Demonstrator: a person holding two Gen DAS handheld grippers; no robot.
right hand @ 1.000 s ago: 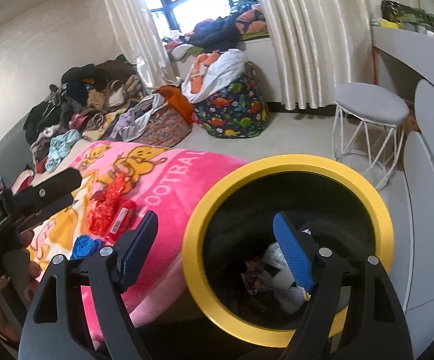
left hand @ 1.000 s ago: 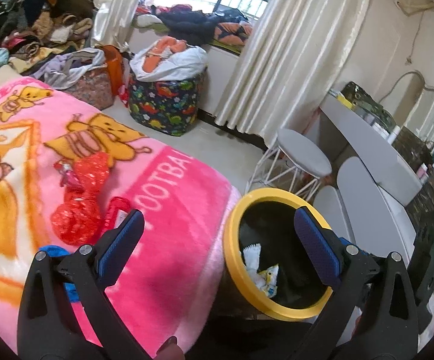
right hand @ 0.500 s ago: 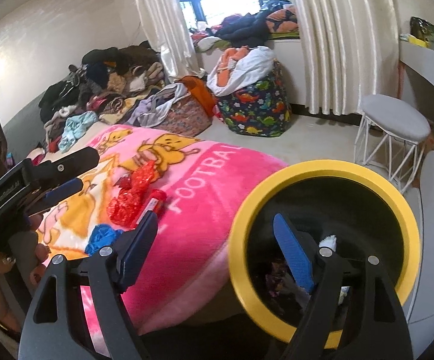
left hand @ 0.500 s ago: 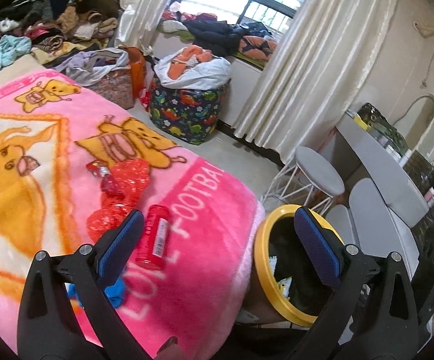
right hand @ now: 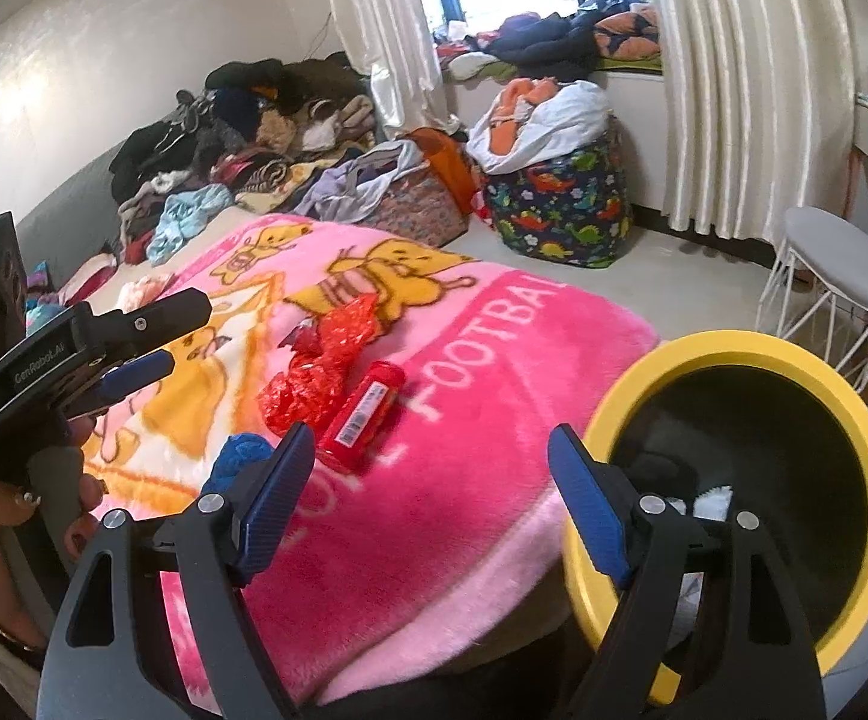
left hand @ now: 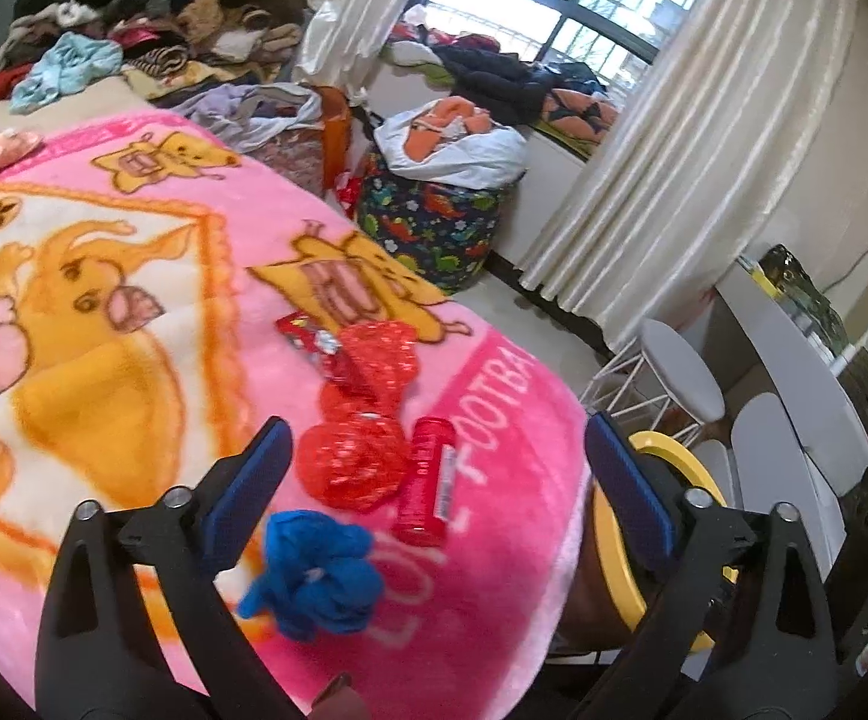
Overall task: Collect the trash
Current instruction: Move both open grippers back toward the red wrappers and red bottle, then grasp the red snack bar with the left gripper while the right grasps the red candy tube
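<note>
Trash near blanket (left hand: 104,372) edge beside yellow bin (right hand: 728,354): soft blue wad (left hand: 314,576), crinkly red wrap (left hand: 356,462), stiff red tube (left hand: 428,486); light, pinch mid-body; left gripper (left hand: 434,480), right gripper (right hand: 431,480) both released, empty

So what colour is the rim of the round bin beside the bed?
Yellow. The round bin's rim rings a black inside, clearest in the right wrist view.

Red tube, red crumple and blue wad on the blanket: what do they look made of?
Red tube: looks like smooth glossy plastic or wrapper, with a white printed barcode label. Red crumple: thin, shiny, translucent plastic film, going by its glints and creases. Blue wad: matte and soft-looking, probably cloth or a thin glove; cannot tell which.
</note>
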